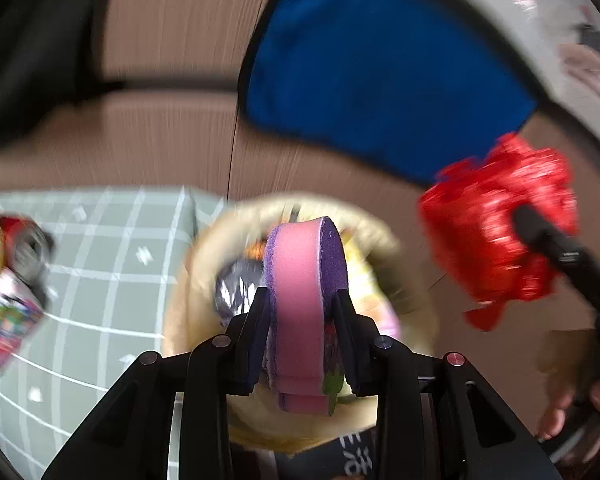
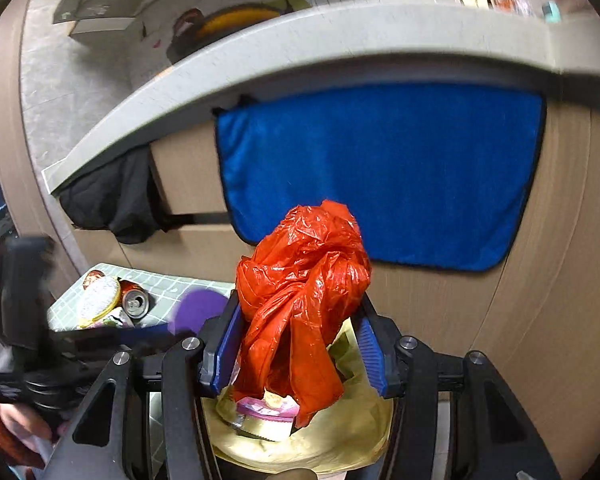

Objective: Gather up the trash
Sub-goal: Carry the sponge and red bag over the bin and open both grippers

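Right now the left gripper (image 1: 302,312) clamps a pink-and-purple sponge (image 1: 306,300) directly over the yellow-lined bin (image 1: 396,248), while the right gripper (image 2: 300,344) grips a crumpled red bag (image 2: 300,292) above its near edge.

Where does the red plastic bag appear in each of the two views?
Left wrist view: the red bag is at the right edge, held by the right gripper, below the blue towel.
Right wrist view: the red bag is at centre, between the gripper's blue pads, above the yellow-lined bin.
Shared landmark: the blue towel hanging behind.
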The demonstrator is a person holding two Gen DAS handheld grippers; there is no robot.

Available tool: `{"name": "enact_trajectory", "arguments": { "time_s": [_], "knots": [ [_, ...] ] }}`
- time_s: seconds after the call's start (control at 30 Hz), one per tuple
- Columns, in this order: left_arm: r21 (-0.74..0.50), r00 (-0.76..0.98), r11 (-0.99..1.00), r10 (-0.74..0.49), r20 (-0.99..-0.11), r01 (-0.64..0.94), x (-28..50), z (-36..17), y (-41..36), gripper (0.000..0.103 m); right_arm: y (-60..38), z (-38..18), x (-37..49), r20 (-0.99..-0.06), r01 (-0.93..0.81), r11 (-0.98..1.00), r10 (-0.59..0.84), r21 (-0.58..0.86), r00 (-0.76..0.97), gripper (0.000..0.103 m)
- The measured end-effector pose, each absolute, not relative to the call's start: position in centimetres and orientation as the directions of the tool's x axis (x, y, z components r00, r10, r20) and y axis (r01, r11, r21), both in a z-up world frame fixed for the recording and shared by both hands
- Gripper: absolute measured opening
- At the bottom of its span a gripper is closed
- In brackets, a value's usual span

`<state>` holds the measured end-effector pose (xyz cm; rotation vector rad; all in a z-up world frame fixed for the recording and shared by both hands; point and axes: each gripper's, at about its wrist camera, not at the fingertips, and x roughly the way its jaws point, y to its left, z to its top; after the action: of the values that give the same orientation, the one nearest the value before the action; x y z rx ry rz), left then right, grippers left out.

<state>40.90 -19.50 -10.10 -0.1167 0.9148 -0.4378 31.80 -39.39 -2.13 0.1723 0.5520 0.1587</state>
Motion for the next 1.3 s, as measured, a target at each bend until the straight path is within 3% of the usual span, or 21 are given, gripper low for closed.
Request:
{"name": "enact_trajectory", "arguments": {
  "time_s": [0.2,0.33,0.5,0.6,0.73,1.0,1.3],
  "knots": [
    [-0.272,0.461,0.893,-0.423,-0.780,0.359,43.4,-13.8,-22.0,0.033,-40.2,-4.5,34.1,-0.559,-0.074,0.976,0.180,0.206,0.810,0.050],
    [-0.344,0.382,0.864,-0.478,-0.791,0.368,44.1,-15.1,-22.1,0.033,-40.8,-5.9,35.6,-0.586,-0.058,0.973,0.181,0.223,0.790,0.050],
    [-0.372,0.418,0.848,-0.515,-0.748,0.378,43.3,-12.8,-19.9,0.053,-40.0,-7.2,37.3,-0.602,-0.067,0.969,0.201,0.237,0.772,0.050],
    [-0.400,0.451,0.843,-0.533,-0.716,0.360,42.1,-11.0,-17.6,0.053,-39.0,-7.8,38.1,-0.605,-0.091,0.964,0.229,0.250,0.763,0.050],
    [-0.366,0.556,0.876,-0.483,-0.677,0.315,40.1,-8.2,-14.8,0.053,-36.9,-9.1,39.4,-0.630,-0.138,0.955,0.277,0.261,0.726,0.050],
    [-0.264,0.744,0.955,-0.272,-0.610,0.132,37.4,-4.7,-6.2,0.053,-34.0,-13.7,40.8,-0.748,-0.128,0.959,0.279,0.254,0.603,0.050],
    [-0.290,0.763,0.957,-0.188,-0.618,0.001,34.3,-5.2,0.3,0.053,-33.7,-11.8,38.5,-0.720,-0.079,0.973,0.214,0.217,0.660,0.064]
  ]
}}
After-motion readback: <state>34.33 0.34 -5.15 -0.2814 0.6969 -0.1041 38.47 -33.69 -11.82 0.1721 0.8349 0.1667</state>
